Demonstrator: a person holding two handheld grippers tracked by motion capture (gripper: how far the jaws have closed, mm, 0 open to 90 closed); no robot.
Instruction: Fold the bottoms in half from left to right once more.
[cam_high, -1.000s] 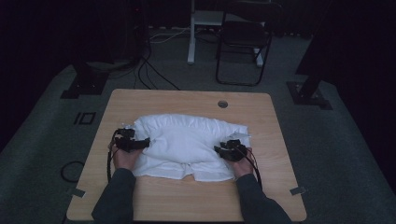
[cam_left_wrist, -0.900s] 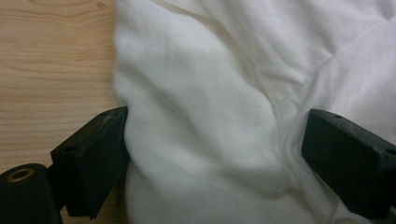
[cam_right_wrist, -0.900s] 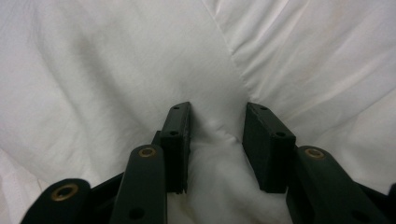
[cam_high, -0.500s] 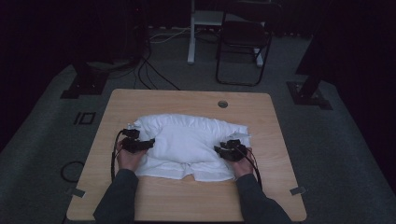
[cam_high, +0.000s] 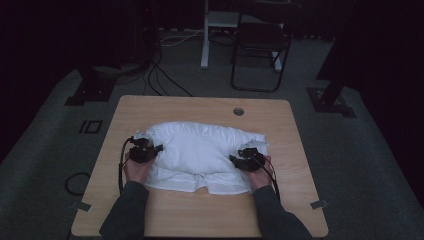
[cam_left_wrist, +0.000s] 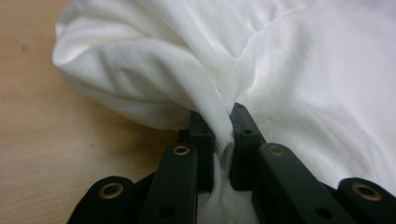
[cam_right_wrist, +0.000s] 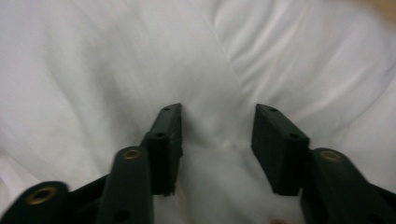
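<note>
Left gripper just closed, fold of white garment pinched between pads; right gripper jaws just opening, spread over same cloth.

The white garment is soft matt cloth, creased and bunched; the table beneath it is smooth pale wood with a faint grain. The left gripper looks like matt black plastic with small brass-coloured rivets; the floor is dull grey carpet.

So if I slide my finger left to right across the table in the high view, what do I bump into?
Left claw → white cloth → right claw → bare table.
</note>
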